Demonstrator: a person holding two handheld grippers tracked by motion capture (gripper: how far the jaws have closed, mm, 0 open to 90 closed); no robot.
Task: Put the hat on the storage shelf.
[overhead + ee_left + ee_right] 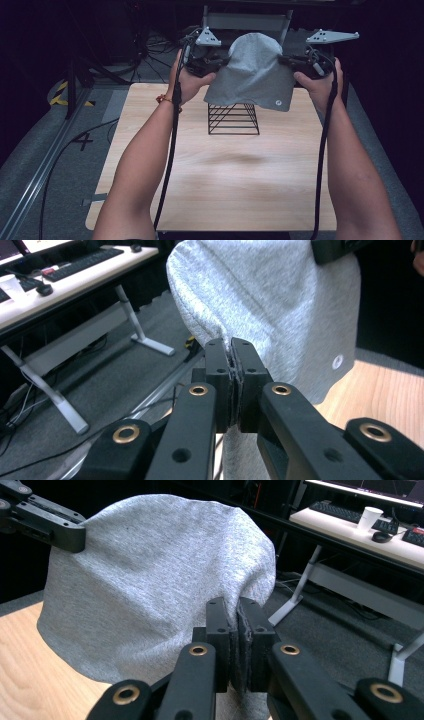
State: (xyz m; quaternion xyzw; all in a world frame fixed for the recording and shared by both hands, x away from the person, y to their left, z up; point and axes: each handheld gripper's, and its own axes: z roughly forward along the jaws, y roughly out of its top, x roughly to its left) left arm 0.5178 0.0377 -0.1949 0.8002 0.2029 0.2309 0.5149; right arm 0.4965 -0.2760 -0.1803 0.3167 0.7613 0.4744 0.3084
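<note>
Grey cloth [252, 70] hangs edge-clamped between both grippers above wire rack [233, 119].

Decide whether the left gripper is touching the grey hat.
Touching. In the left gripper view, the left gripper has its jaws shut on the edge of the grey hat, with fabric pinched between them. The high view also shows the left gripper at the hat's side.

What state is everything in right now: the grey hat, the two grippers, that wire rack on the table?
Grey beanie: lifted off the table, stretched between both grippers, above the rack.
Left gripper: shut on the beanie's edge.
Right gripper: shut on the opposite edge.
Black wire rack: standing on the wooden table, nothing on it.
</note>
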